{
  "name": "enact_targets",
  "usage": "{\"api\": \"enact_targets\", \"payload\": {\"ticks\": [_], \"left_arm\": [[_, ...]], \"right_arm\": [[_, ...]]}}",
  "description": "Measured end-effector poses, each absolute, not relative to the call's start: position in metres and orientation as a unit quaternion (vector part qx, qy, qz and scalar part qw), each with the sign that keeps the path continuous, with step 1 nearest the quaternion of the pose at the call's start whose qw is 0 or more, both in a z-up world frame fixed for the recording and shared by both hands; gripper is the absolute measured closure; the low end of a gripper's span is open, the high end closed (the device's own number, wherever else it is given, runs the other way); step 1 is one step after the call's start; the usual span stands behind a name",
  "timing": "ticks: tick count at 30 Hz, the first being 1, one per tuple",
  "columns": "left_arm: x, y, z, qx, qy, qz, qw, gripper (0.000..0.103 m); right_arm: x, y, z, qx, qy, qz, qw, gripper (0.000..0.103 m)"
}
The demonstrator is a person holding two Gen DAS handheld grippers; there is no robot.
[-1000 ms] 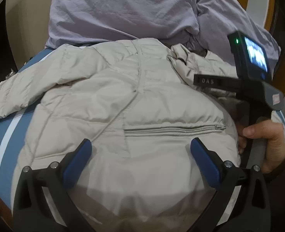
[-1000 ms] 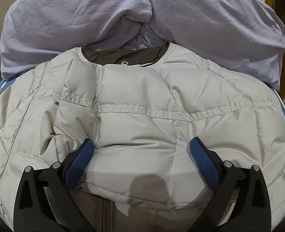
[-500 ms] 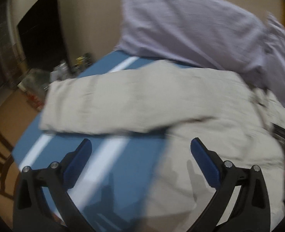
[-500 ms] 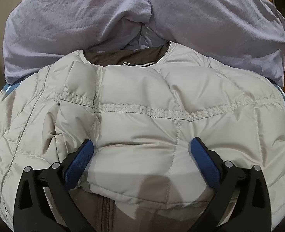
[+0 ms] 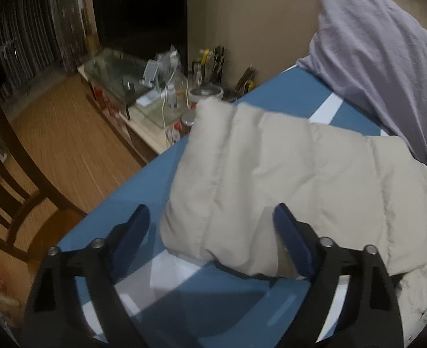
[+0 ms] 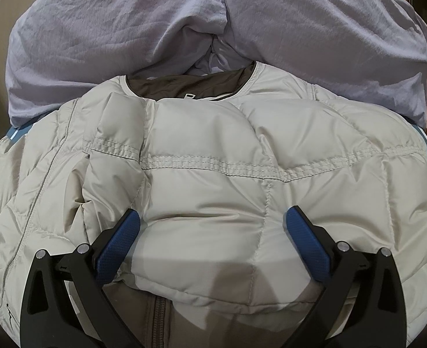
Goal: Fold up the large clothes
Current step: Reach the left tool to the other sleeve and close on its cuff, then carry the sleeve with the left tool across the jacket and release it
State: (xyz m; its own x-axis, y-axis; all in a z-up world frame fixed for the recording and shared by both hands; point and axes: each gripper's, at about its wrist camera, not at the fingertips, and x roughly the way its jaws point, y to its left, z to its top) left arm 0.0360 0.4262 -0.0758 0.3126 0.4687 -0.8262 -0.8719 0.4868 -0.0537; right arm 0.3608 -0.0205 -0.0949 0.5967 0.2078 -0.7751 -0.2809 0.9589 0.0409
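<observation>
In the left wrist view a dark wooden chair [image 5: 13,174] stands on the wood-plank floor at the far left, and a low glass-topped cabinet [image 5: 132,92] cluttered with jars and cables runs along the wall. Right of these lies the blue white-striped bed cover [image 5: 143,179]. On it the puffy beige quilted jacket [image 5: 285,179] stretches its sleeve toward the bed's edge. The left claw [image 5: 210,232] stands over the sleeve's end: the sleeve cuff lies between the blue pads, the right pad touching the fabric, the left pad apart from it over the blue cover. Its jaws have just been closing, yet are not clamped on the sleeve. A crumpled lilac duvet [image 5: 387,66] rises at the far right.

In the right wrist view the jacket [image 6: 213,174] fills the frame, brown lining showing at the collar, the lilac duvet [image 6: 126,34] bunched behind it. The right claw [image 6: 213,232] is spread wide just above the folded chest panel, gripping nothing.
</observation>
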Motion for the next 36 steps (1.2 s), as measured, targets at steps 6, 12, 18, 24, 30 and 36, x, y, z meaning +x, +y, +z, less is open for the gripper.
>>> {"api": "enact_targets", "payload": {"ticks": [6, 12, 18, 24, 30, 36], "left_arm": [[0.034, 0.426, -0.084, -0.267, 0.388, 0.421, 0.775, 0.023], [0.037, 0.419, -0.085, -0.252, 0.379, 0.415, 0.788, 0.055], [0.054, 0.405, -0.077, -0.237, 0.384, 0.414, 0.791, 0.082], [0.065, 0.385, -0.047, -0.209, 0.369, 0.417, 0.804, 0.084], [0.079, 0.354, 0.004, -0.177, 0.333, 0.394, 0.838, 0.084], [0.102, 0.307, 0.044, -0.156, 0.304, 0.346, 0.874, 0.084]], "right_arm": [[0.361, -0.021, -0.095, -0.043, 0.427, 0.137, 0.893, 0.001], [0.361, -0.021, -0.095, -0.042, 0.427, 0.138, 0.893, 0.001], [0.361, -0.022, -0.095, -0.041, 0.427, 0.139, 0.893, 0.001], [0.361, -0.021, -0.095, -0.041, 0.427, 0.139, 0.893, 0.001], [0.356, -0.023, -0.091, -0.046, 0.438, 0.145, 0.886, 0.001], [0.338, -0.041, -0.073, -0.026, 0.446, 0.172, 0.878, 0.001]]}}
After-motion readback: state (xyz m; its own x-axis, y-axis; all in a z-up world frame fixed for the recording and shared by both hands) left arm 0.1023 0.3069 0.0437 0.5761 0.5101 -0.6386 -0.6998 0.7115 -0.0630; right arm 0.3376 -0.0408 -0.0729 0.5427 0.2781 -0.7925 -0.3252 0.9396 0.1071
